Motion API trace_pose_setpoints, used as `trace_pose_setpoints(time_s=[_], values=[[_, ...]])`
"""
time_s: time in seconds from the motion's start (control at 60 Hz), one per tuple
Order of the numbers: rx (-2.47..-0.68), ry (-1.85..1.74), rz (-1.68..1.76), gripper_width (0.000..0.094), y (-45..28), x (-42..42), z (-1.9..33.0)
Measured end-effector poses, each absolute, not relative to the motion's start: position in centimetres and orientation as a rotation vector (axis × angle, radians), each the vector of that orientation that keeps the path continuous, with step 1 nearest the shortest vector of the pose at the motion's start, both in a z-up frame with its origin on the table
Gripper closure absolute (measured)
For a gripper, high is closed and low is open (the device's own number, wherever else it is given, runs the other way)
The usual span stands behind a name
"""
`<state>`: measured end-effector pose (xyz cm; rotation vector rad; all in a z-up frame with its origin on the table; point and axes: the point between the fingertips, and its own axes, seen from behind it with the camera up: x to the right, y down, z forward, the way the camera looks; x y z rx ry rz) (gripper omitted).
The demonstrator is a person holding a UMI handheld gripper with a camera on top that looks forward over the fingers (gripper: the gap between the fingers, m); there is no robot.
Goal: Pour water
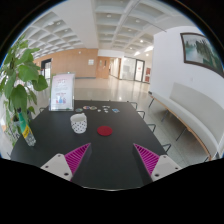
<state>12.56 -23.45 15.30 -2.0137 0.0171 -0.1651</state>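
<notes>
Bright lobby, glossy floor (120, 92), dark table (105, 150), perhaps a white bench (195, 110).

We count on the table (55, 150) — one white cup (79, 123), one red disc (105, 130); one plant (18, 85) beside it.

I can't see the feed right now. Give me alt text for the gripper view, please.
The claw is open and empty above a dark table, its pink pads apart. Beyond the fingers stand a white patterned cup and, beside it, a small red disc. A leafy plant stands at the table's side, in a bright hall.
</notes>
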Motion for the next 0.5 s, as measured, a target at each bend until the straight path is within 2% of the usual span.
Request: trace_pose_setpoints(time_s=[0.267,0.5], values=[[-2.018,-0.032,-0.206,0.008,-24.8,10.6,13.4],[-2.028,-0.118,-0.13,0.0076,-27.4,2.8,10.6]])
